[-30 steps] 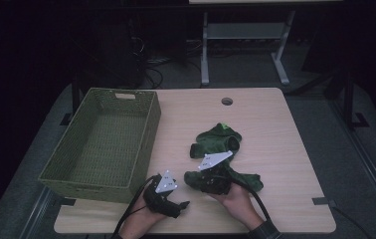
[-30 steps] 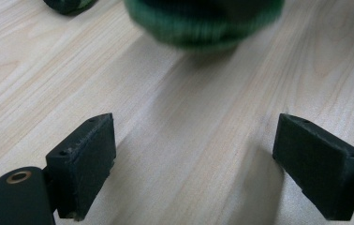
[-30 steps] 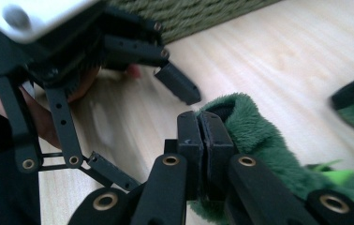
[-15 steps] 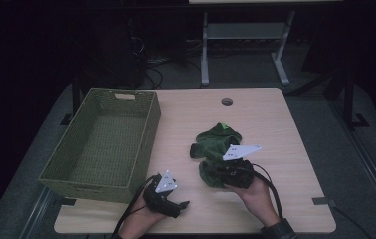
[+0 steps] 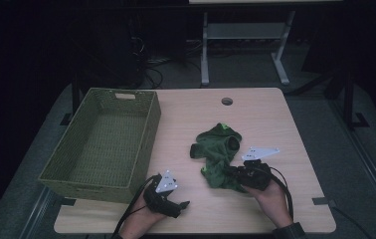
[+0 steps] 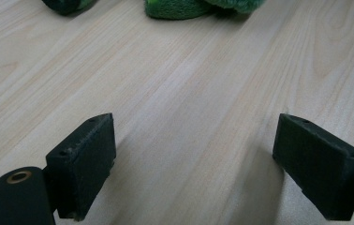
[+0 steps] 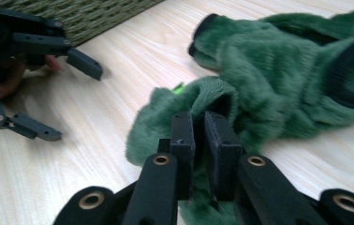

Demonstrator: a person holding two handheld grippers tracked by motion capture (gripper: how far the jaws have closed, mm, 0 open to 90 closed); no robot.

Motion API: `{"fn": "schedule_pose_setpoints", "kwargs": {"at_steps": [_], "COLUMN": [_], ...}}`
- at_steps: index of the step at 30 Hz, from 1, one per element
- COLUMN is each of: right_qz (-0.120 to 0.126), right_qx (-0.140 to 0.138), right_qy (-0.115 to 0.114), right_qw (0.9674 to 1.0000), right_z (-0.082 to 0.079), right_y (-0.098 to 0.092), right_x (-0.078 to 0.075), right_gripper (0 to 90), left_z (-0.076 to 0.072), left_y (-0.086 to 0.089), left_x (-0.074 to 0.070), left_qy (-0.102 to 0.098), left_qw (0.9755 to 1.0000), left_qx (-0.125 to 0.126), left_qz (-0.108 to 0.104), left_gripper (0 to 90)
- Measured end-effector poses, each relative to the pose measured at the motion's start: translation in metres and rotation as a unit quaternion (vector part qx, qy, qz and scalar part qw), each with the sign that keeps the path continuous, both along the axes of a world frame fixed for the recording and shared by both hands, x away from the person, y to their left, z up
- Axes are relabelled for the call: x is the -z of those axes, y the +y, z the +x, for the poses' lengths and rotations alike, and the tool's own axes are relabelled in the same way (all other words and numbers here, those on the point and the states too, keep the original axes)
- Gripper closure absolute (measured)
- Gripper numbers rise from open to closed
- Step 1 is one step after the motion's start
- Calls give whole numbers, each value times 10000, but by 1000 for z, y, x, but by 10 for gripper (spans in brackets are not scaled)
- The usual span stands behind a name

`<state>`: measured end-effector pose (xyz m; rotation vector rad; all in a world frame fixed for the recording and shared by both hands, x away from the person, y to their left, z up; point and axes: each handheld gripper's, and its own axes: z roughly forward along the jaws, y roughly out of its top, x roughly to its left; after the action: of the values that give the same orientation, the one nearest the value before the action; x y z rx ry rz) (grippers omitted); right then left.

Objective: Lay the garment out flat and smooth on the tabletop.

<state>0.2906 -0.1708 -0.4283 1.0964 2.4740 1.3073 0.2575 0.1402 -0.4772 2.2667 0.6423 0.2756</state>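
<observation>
A dark green fleece garment (image 5: 215,148) lies crumpled on the wooden table (image 5: 265,119), right of centre. My right gripper (image 5: 229,173) lies low at its near edge and points left into the cloth. In the right gripper view the garment (image 7: 283,70) has a fold pinched between the pads of my right gripper (image 7: 198,127). Those jaws have just been opening slightly, with the fold still between them. My left gripper (image 5: 180,207) rests open on the bare table near the front edge. In its own view my left gripper (image 6: 194,164) has only wood between its jaws.
A woven olive basket (image 5: 91,180) stands on the left half of the table, and its wall (image 7: 86,14) also appears in the right gripper view. A round cable hole (image 5: 227,101) sits near the far edge. My left gripper (image 7: 74,104) lies close to the right one.
My right hand has slid to the right along the front of the table, dragging the near part of the garment with it. The left hand has stayed put.
</observation>
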Motion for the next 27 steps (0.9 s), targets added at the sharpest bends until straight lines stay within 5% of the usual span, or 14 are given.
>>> {"fn": "schedule_pose_setpoints", "kwargs": {"at_steps": [12,20,27], "right_qz": [79,-353,-439], "right_qx": [100,211,176], "right_qy": [-472,-171,192], "right_qw": [9988,9990,9987], "right_z": [2,17,24], "right_y": [-3,5,4], "right_x": [-18,3,24], "right_gripper": [892,895,896], "left_z": [0,0,0], "left_y": [0,0,0], "left_x": [0,0,0], "left_qy": [12,-3,12], "left_qw": [10000,10000,10000], "left_qx": [-17,4,-3], "left_qz": [-17,15,4], "left_gripper": [126,126,126]}}
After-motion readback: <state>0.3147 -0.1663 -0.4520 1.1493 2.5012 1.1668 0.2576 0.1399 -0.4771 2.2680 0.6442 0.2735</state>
